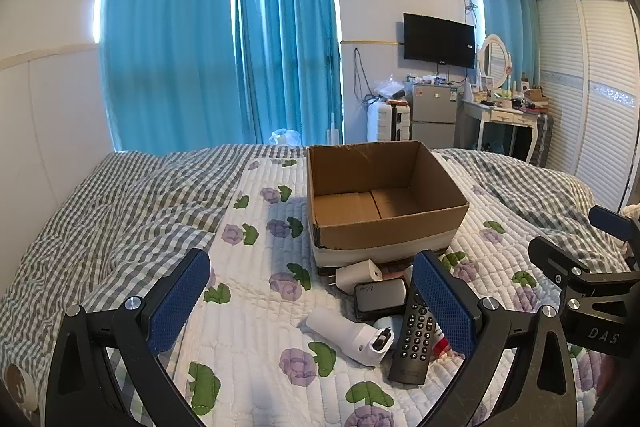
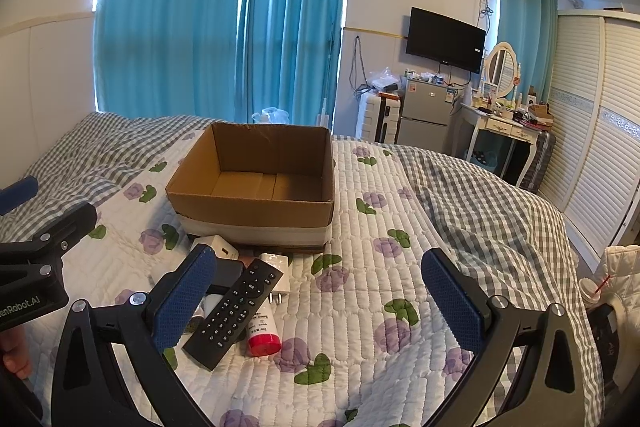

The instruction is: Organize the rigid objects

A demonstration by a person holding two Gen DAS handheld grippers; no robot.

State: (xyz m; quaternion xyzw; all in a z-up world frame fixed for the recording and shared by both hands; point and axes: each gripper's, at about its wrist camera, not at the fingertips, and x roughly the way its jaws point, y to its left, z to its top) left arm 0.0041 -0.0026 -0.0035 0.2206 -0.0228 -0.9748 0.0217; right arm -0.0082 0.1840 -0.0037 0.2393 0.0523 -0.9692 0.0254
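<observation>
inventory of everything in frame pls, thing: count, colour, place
cardboard box: 1, brown, open, nothing visible inside, mid-bed
remote: 1, black, in the pile before the box
tube: 1, white with red cap, beside the remote
chargers: at least 2, white, near the box front
white handheld device: 1, left of the remote
dark boxy device: 1, behind the remote
quilt: 1, white, floral, on the bed
TV: 1, black, wall
left gripper: open, nothing held
right gripper: open, nothing held

Matt corrugated cardboard box [image 1: 384, 199] sits on quilted cloth bedspread [image 1: 256, 307]; the remote [image 1: 414, 339] is matt black plastic.
</observation>
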